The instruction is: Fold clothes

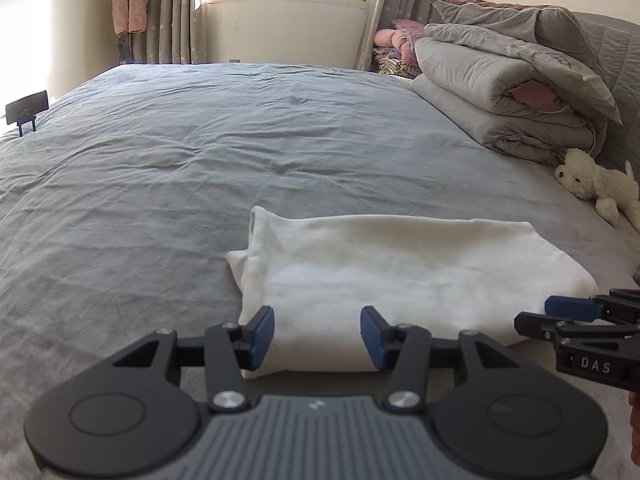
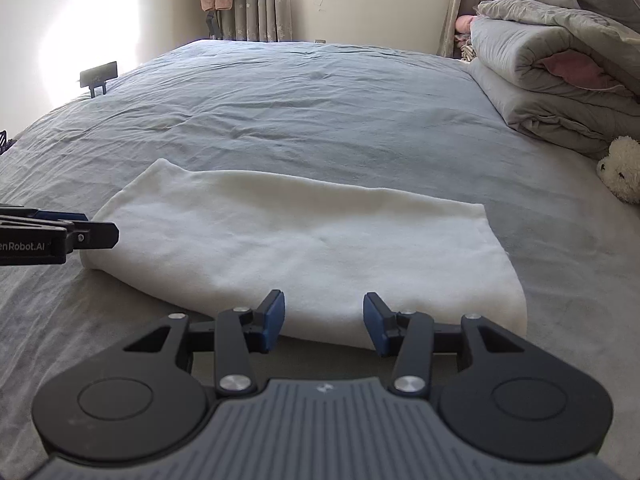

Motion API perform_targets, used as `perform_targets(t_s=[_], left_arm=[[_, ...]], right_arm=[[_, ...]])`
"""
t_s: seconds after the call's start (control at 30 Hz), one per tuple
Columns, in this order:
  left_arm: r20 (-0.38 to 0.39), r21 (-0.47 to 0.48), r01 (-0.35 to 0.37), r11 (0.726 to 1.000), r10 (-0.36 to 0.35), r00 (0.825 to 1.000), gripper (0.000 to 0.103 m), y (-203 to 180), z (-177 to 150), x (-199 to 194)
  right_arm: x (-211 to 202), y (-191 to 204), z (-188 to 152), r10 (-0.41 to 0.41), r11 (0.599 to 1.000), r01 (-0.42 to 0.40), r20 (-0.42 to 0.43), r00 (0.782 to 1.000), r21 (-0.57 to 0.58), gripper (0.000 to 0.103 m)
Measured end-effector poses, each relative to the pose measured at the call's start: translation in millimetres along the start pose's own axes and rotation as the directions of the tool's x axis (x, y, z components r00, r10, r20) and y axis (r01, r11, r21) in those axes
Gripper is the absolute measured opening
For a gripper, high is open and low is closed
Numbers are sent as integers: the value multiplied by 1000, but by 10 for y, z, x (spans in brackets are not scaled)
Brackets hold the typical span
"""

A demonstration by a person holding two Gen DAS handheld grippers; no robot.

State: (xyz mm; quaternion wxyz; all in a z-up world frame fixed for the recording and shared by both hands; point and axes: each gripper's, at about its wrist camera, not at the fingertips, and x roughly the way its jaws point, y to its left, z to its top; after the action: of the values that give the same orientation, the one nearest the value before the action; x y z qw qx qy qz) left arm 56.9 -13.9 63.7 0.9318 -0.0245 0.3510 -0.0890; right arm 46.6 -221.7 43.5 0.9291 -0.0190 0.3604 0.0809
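Observation:
A white fleece garment (image 1: 400,280) lies folded into a flat rectangle on the grey bed sheet (image 1: 200,160); it also shows in the right wrist view (image 2: 304,240). My left gripper (image 1: 317,334) is open and empty, its blue pads at the garment's near left edge. My right gripper (image 2: 324,320) is open and empty at the garment's near right edge. The right gripper also shows at the right side of the left wrist view (image 1: 560,316). The left gripper shows at the left side of the right wrist view (image 2: 80,232).
A stack of folded grey quilts (image 1: 508,88) lies at the right by the headboard. A white plush dog (image 1: 600,184) sits beside it. A small dark stand (image 1: 26,110) is at the bed's far left edge. Curtains and a window are behind.

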Motion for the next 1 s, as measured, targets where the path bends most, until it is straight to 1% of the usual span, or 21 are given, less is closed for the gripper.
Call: perform_targets(t_s=[0.07, 0.13, 0.17, 0.3, 0.37, 0.47, 0.6, 0.7, 0.83, 0.93, 0.97, 1.0], left_arm=[[3, -8, -3, 1000, 3, 1000, 50, -25, -36, 90], [15, 50, -43, 998, 42, 999, 52, -54, -91, 179], [9, 74, -51, 996, 51, 999, 52, -58, -105, 217], [16, 71, -37, 997, 36, 999, 52, -9, -142, 221], [24, 70, -44, 997, 43, 999, 52, 18, -172, 215], [16, 23, -58, 998, 58, 998, 52, 87, -184, 201], [13, -21, -59, 998, 59, 998, 50, 164, -209, 195], [13, -8, -69, 998, 70, 997, 50, 133, -212, 203], [25, 18, -79, 997, 78, 997, 50, 70, -199, 176], [37, 44, -82, 996, 81, 996, 55, 24, -208, 168], [40, 52, -84, 995, 82, 996, 58, 12, -215, 172], [43, 60, -85, 995, 83, 996, 60, -1, -223, 177]], right_arm=[[17, 30, -13, -3, 1000, 3, 9, 1000, -6, 49], [25, 58, -20, -4, 1000, 4, 22, 1000, -20, 51], [34, 58, -23, 0, 1000, 0, 26, 1000, -22, 53], [113, -51, -110, 29, 1000, -29, 19, 999, -12, 57], [135, -47, -119, 32, 999, -32, 26, 999, -20, 58], [160, -34, -137, 35, 999, -33, 37, 999, -33, 61], [168, -54, -172, 46, 998, -44, 50, 998, -47, 61], [169, -55, -171, 43, 998, -41, 50, 998, -46, 61], [107, 27, -123, 8, 998, -5, 66, 998, -55, 61], [57, 89, -118, 16, 999, -11, 106, 994, -49, 61], [73, 112, -129, 21, 999, -16, 103, 994, -51, 61], [95, 137, -143, 25, 998, -20, 96, 995, -55, 61]])
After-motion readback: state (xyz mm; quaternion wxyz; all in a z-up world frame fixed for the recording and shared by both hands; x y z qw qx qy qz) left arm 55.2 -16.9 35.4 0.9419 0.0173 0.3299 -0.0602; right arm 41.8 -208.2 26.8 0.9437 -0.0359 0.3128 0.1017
